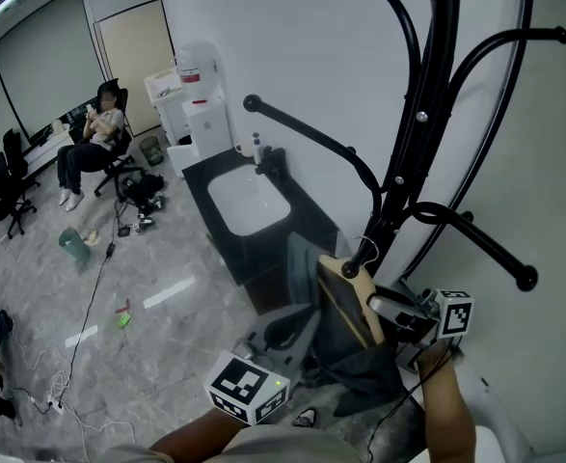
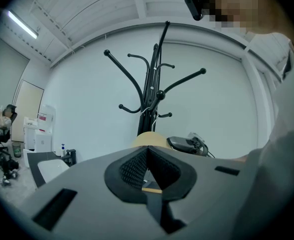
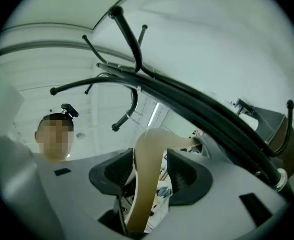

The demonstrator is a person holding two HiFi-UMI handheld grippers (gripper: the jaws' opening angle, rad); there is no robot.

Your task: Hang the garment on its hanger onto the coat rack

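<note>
A pale wooden hanger [image 1: 352, 302] with a thin wire hook [image 1: 366, 252] carries a dark grey garment [image 1: 364, 365], which hangs bunched and creased beneath it. Both sit low beside the pole of the black coat rack [image 1: 427, 114], with the hook just under the rack's lowest prongs; whether it touches the pole cannot be made out. The right gripper [image 3: 149, 171] is clamped on the hanger's curved arm, the tan wood running up between its two black pads. The left gripper [image 2: 147, 159] is closed too: its pads meet at the tips, with a sliver of tan wood (apparently the hanger) pinched further back. Only the head view shows the garment itself, along with a seated person [image 1: 94, 138] well away from the rack. The left gripper view alone shows the rack whole — upright against a white wall [image 2: 227, 94], its prongs curving outward. The right gripper view looks up from beneath the rack — black prongs cross overhead.
</note>
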